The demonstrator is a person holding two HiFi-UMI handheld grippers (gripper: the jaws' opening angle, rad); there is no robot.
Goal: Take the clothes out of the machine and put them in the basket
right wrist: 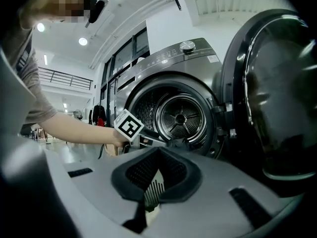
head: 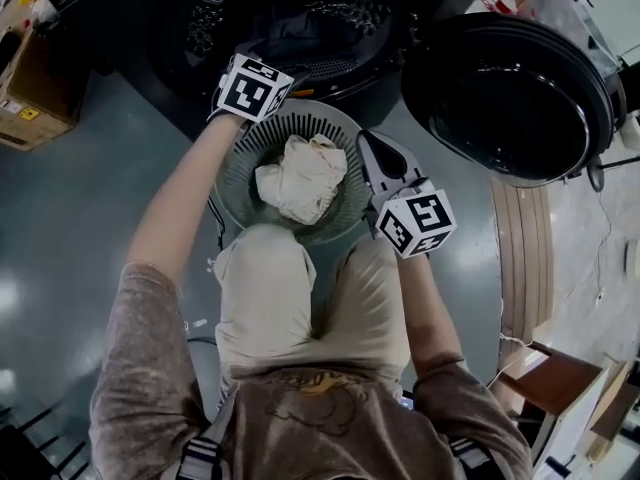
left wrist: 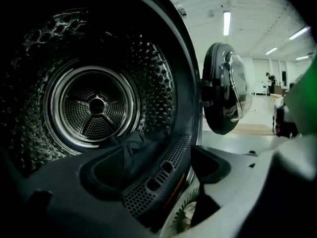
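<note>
The left gripper (left wrist: 193, 158) stands at the mouth of the machine (right wrist: 166, 66) with its jaws wide apart and nothing between them, aimed at a dark garment (left wrist: 130, 148) that lies at the front of the drum (left wrist: 96, 105). The right gripper (right wrist: 157, 156) has its jaws together at the basket (head: 335, 120); whether they pinch its rim is not clear. The likely danger is that the left jaws take only a thin fold, so the garment slips to the floor between machine and basket. To count: one basket with one pale cloth (head: 300, 176) inside, one dark garment visible, one open door (head: 510, 98), two grippers
</note>
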